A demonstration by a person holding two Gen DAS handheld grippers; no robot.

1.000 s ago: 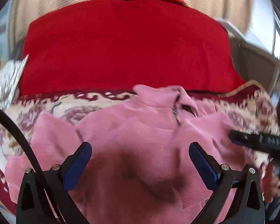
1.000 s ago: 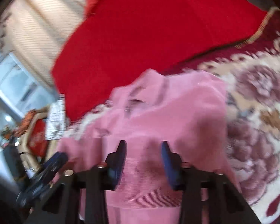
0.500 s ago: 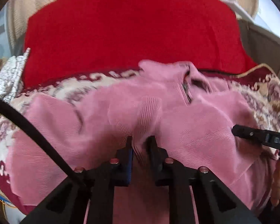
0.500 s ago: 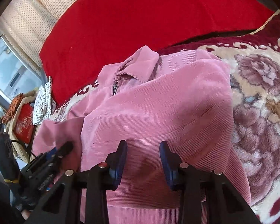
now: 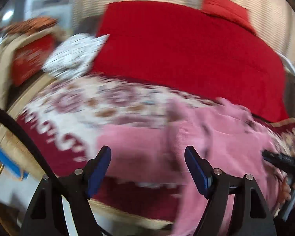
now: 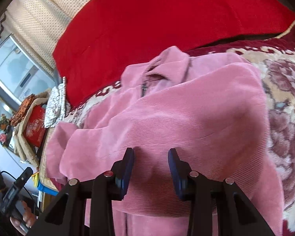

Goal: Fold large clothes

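Right wrist view: one pink jacket (image 6: 186, 122), two grippers; right gripper (image 6: 150, 163) half-parted, grip unclear; left gripper (image 5: 147, 165) just opened, empty.

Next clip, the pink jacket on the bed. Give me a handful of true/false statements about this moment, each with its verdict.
1. The pink jacket lies on a floral blanket. True.
2. The left tongs are clamped on a fold of the jacket. False: their jaws stand apart and have just been opening, with no cloth pinched between them.
3. A red cushion sits behind the jacket's collar. True.
4. The jacket is zipped shut up to the collar. False: the collar lies open at the top of the zip.
5. The right tongs are over bare blanket. False: they are over the jacket's ribbed fabric.
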